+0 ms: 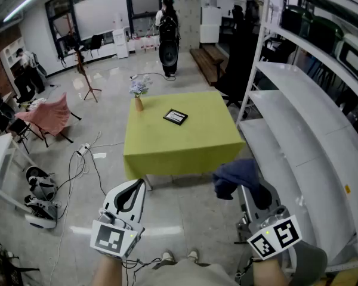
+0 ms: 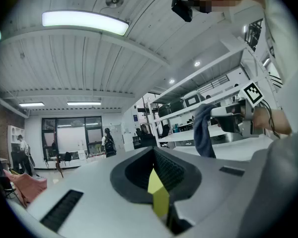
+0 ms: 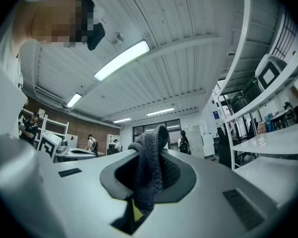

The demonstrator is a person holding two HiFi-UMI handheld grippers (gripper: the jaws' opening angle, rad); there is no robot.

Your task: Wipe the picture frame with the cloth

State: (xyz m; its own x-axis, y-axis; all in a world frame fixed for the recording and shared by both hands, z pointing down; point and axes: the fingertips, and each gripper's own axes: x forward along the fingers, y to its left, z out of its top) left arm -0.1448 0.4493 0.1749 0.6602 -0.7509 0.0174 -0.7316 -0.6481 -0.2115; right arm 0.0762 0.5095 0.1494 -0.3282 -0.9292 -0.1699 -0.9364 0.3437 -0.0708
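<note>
Two claws sit low in the head view: right claw (image 1: 248, 189) clenched on the dark blue cloth (image 1: 234, 175), left claw (image 1: 139, 185) closed and empty. Picture frame (image 1: 175, 117) lies flat on the yellow-green table (image 1: 185, 148), well apart from both.

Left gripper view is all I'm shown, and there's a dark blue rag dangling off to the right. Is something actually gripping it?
Observer: Yes. The right gripper view shows the cloth pinched between the shut jaws of the right gripper.
Operator: What is it meant to wipe?
Observer: A picture frame. In the head view it lies flat on a yellow-green table, ahead of both grippers and not yet touched.
Operator: Is anything else on that table?
Observer: Just a small vase of flowers, standing at the table's far left corner, apart from the frame.
</note>
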